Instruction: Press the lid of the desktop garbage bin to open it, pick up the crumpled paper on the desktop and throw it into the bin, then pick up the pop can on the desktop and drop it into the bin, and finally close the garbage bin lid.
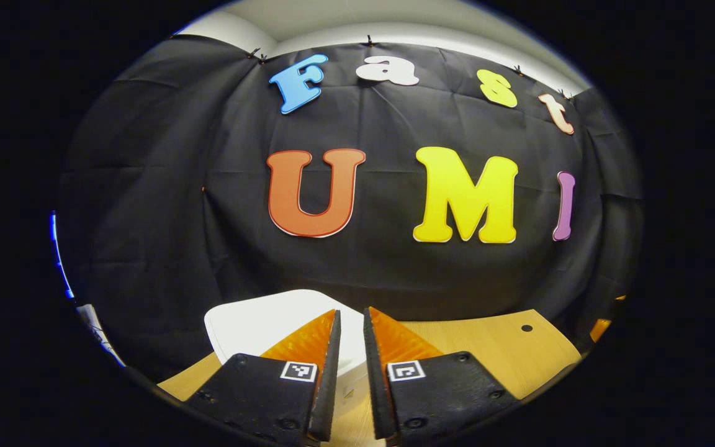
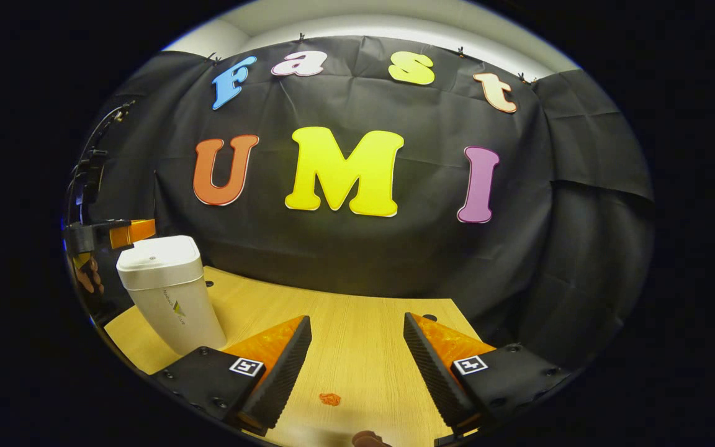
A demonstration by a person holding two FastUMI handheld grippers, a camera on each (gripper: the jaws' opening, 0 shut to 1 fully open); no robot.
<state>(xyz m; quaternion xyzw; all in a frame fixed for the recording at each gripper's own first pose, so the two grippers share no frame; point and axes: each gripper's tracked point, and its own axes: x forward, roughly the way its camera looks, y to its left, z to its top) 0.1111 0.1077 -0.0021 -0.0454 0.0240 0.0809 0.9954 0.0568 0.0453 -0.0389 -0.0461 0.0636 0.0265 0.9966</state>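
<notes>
left gripper (image 1: 350, 323): fingers nearly together, a thin gap between them, nothing in the gap. it sits above the garbage bin (image 1: 258, 326), tips pointing over the white lid's right part. can't tell if the tips touch the lid or hover just over it. lid looks down, flat on the bin.

in the right gripper view the bin (image 2: 168, 292) stands upright at the left end of the wooden desktop (image 2: 357, 335), lid closed. the left gripper (image 2: 128, 232) shows just above and behind the bin's top left, its tip near the lid's far edge. part of a hand (image 2: 87, 276) is visible below it, left of the bin.

right gripper (image 2: 357, 329): fingers wide apart, holding nothing, bare desktop between them. it is to the right of the bin, well apart from the lid; its left finger (image 2: 280, 366) is just beside the bin's base in the picture.

a small crumpled orange-red scrap (image 2: 330, 399) lies on the desktop right of the bin, low between the right gripper's fingers, touching neither. can't tell if it is the paper, too small.

a dark brownish rounded thing (image 2: 367, 439) at the bottom edge, right of the bin, cut off; can't tell what it is.

the desktop (image 1: 488, 347) has a small dark hole (image 1: 526, 328) right of the bin.
</notes>
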